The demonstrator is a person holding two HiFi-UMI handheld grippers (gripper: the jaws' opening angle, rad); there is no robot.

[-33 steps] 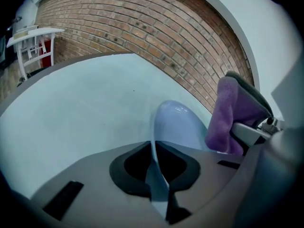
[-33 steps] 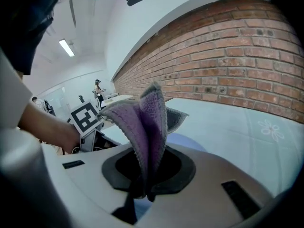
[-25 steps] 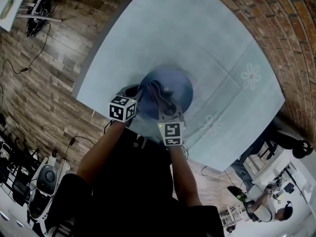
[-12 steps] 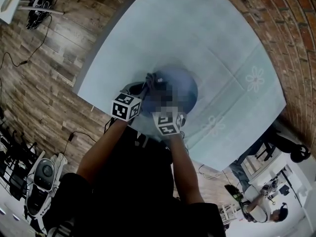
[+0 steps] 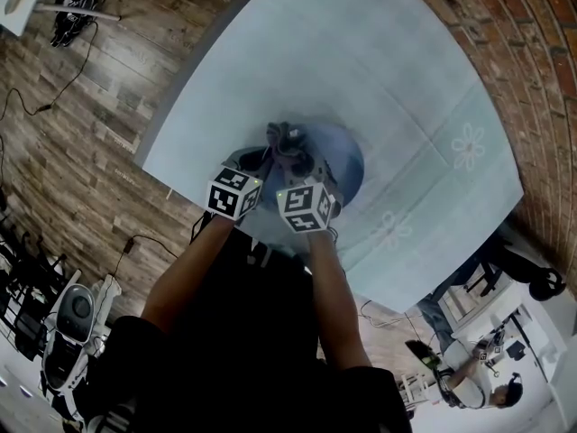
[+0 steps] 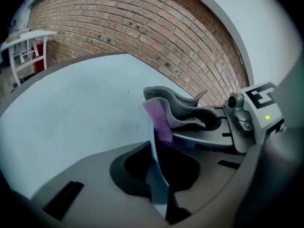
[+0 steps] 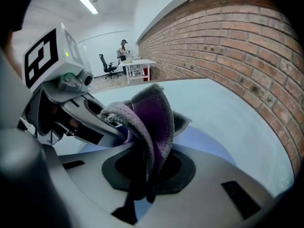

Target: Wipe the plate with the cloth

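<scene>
A blue plate (image 5: 341, 165) lies on the pale blue table cover (image 5: 397, 70). My left gripper (image 5: 261, 163) is shut on the plate's near left rim; the thin blue edge (image 6: 155, 158) runs between its jaws. The right gripper (image 5: 296, 158) is shut on a grey and purple cloth (image 5: 285, 140), which bunches up over the plate's left part, close beside the left gripper. From the right gripper view, the cloth (image 7: 151, 122) stands folded out of the jaws, with the plate (image 7: 209, 146) under it. The cloth (image 6: 166, 110) also shows just beyond the left jaws.
The table's near edge (image 5: 180, 183) runs just under both hands, with wooden floor (image 5: 81, 152) beyond it. A brick wall (image 5: 532, 70) borders the far side. Flower prints (image 5: 467, 144) mark the cover to the right of the plate.
The right gripper has carried the cloth leftwards across the plate, toward the left gripper, and rolled as it went. The left gripper has stayed put on the rim.
</scene>
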